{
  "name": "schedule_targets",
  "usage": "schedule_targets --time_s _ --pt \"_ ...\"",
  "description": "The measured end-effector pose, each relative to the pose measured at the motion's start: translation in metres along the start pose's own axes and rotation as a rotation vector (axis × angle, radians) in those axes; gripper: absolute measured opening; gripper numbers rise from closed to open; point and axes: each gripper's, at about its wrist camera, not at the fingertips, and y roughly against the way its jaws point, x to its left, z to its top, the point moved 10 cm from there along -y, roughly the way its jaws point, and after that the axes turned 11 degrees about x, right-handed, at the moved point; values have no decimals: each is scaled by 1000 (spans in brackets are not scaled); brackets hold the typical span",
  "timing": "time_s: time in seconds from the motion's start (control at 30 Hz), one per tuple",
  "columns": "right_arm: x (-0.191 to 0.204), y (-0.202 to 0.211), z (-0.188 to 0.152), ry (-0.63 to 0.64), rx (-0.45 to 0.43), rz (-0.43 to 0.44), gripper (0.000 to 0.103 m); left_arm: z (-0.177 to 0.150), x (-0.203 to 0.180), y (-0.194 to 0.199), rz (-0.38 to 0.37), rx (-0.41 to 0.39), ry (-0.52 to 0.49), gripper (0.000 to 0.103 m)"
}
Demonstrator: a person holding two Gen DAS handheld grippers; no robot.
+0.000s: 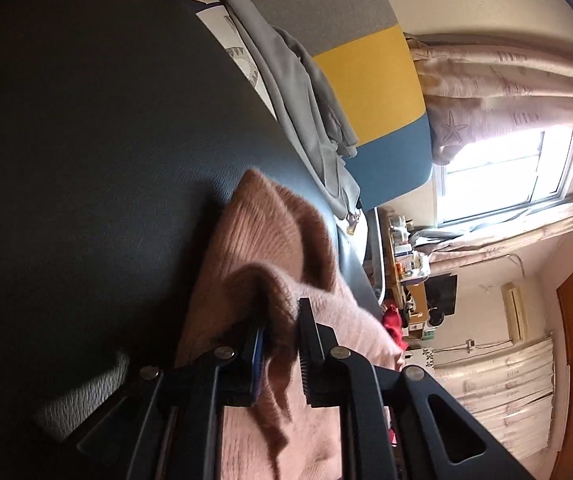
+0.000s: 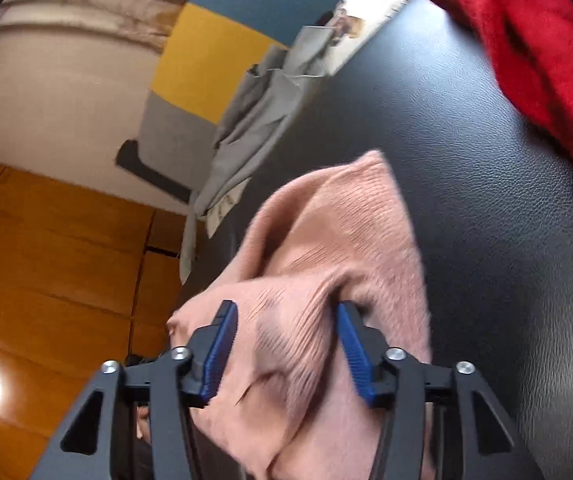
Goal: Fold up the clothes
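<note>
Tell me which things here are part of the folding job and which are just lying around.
In the job: pink knit sweater, left gripper, right gripper, black leather surface.
Lying about: red garment, grey garment, colour-block cushion.

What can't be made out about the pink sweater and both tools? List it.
- Left wrist view: the left tool pinches a fold of the pink sweater; the fabric hides the contact.
- Right wrist view: the right tool straddles bunched, motion-blurred sweater; firmness of grip unclear.
- Both views: the sweater's lower part is cut off.
- Red garment: cropped, type unknown.
</note>
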Motion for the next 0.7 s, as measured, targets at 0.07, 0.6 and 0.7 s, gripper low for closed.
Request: schedule_targets --time_s 0.07,0.6,0.7 --pt "9 3 -10 18 1 23 69 -12 3 -3 16 8 -6 13" --pt "5 -3 -131 73 111 -21 75 -122 29 54 170 74 -70 9" --pt "8 1 -153 75 125 -41 75 -134 29 74 146 76 -27 14"
